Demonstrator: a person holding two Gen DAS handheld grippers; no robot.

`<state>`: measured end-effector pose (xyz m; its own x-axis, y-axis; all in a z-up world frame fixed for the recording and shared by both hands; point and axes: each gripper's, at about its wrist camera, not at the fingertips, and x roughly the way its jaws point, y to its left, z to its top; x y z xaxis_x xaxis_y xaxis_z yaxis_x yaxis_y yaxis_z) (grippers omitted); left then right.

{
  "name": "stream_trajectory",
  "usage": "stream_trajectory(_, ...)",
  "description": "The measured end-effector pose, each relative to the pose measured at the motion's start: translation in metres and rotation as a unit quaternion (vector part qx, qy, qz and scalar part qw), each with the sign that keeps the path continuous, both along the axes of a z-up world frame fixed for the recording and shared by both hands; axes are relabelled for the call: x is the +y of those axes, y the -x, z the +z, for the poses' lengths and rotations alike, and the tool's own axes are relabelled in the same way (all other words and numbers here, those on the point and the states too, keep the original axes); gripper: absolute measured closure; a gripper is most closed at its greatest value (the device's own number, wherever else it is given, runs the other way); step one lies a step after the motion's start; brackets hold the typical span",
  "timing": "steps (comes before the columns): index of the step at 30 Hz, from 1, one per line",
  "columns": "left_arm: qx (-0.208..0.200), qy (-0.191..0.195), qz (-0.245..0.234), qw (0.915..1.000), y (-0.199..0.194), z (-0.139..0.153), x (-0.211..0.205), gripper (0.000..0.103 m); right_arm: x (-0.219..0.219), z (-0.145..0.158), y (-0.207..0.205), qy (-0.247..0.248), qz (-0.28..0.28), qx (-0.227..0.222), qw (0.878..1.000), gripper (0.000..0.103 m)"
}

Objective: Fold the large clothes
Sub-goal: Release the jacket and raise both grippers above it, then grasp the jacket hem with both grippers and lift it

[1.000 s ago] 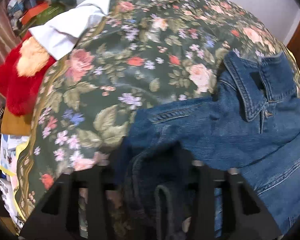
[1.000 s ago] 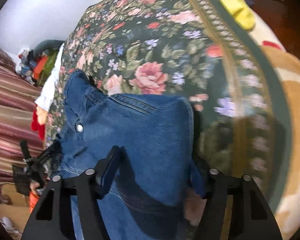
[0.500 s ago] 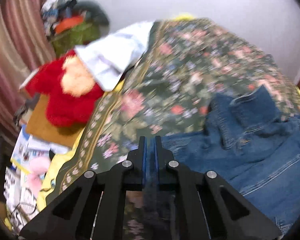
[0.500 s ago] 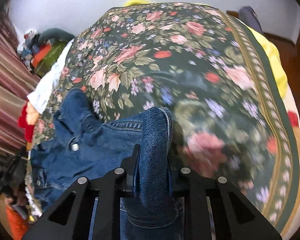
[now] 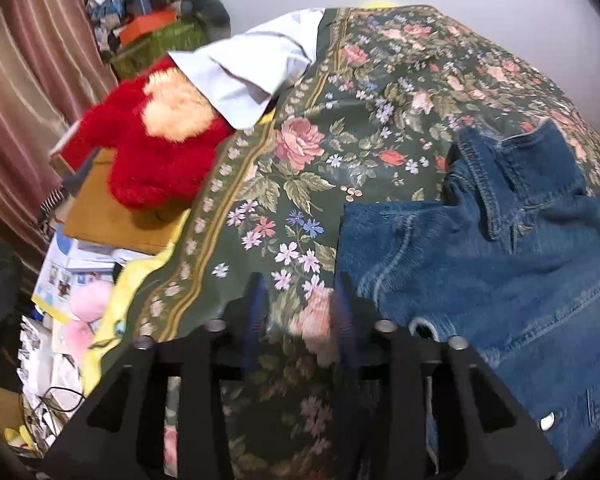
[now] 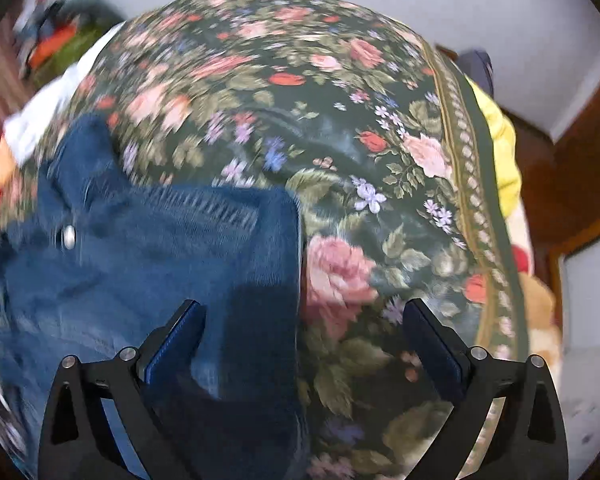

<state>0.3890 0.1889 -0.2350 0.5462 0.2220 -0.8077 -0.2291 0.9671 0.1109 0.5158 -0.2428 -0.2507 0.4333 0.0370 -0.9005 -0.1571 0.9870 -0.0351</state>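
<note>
The denim jacket (image 5: 480, 264) lies on the floral bedspread (image 5: 340, 152); both the left gripper (image 5: 300, 304) and the right gripper (image 6: 302, 332) have just been opening, fingers apart, holding nothing.

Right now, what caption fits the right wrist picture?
Open right claw hovers over a denim jacket lying on a flowery bedspread.

Left claw (image 5: 298, 312) pointing down, jaws just opened partway, empty, right claw (image 6: 302, 338) jaws just opened wide, empty
</note>
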Motion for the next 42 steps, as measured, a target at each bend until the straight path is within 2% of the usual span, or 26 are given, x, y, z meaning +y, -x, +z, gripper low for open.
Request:
stream_trajectory(4,-0.022,0.007,-0.004,0.9997,0.017,0.029,-0.004,0.058,-0.002,0.02,0.028,-0.006,0.009,-0.009,1.0,0.003)
stream_trajectory(8,-0.066,0.003,-0.011,0.9978,0.039,0.066,-0.017,0.041,-0.001,0.058,0.071,-0.034,0.024,-0.041,0.998,0.003)
stream_trajectory(12,-0.116,-0.001,-0.038,0.9925,0.075,0.109,-0.037,0.032,0.006,0.098,0.111,-0.05,0.04,-0.079,0.995,0.003)
stream_trajectory(16,-0.153,-0.012,-0.068,0.9857,0.11,0.144,-0.059,0.017,0.009,0.137,0.155,-0.069,0.054,-0.118,0.989,0.003)
stream_trajectory(19,-0.169,-0.013,-0.082,0.9821,0.134,0.161,-0.073,0.007,0.011,0.161,0.188,-0.085,0.067,-0.142,0.984,0.003)
stream_trajectory(22,-0.179,-0.01,-0.098,0.979,0.157,0.169,-0.083,0.004,0.012,0.173,0.216,-0.095,0.077,-0.156,0.98,0.0)
stream_trajectory(26,-0.17,-0.01,-0.107,0.9795,0.182,0.161,-0.089,0.004,0.012,0.171,0.249,-0.092,0.086,-0.163,0.979,0.0)
stream_trajectory(30,-0.143,0.01,-0.099,0.9847,0.199,0.139,-0.082,0.004,0.01,0.152,0.276,-0.07,0.089,-0.151,0.982,0.0)
stream_trajectory(36,-0.062,0.064,-0.065,0.9939,0.215,0.078,-0.051,0.004,-0.005,0.102,0.299,-0.076,0.069,-0.095,0.99,0.0)
stream_trajectory(42,0.025,0.117,-0.023,0.9926,0.239,0.007,-0.028,0.004,-0.03,0.064,0.311,-0.131,0.023,-0.029,0.991,0.0)
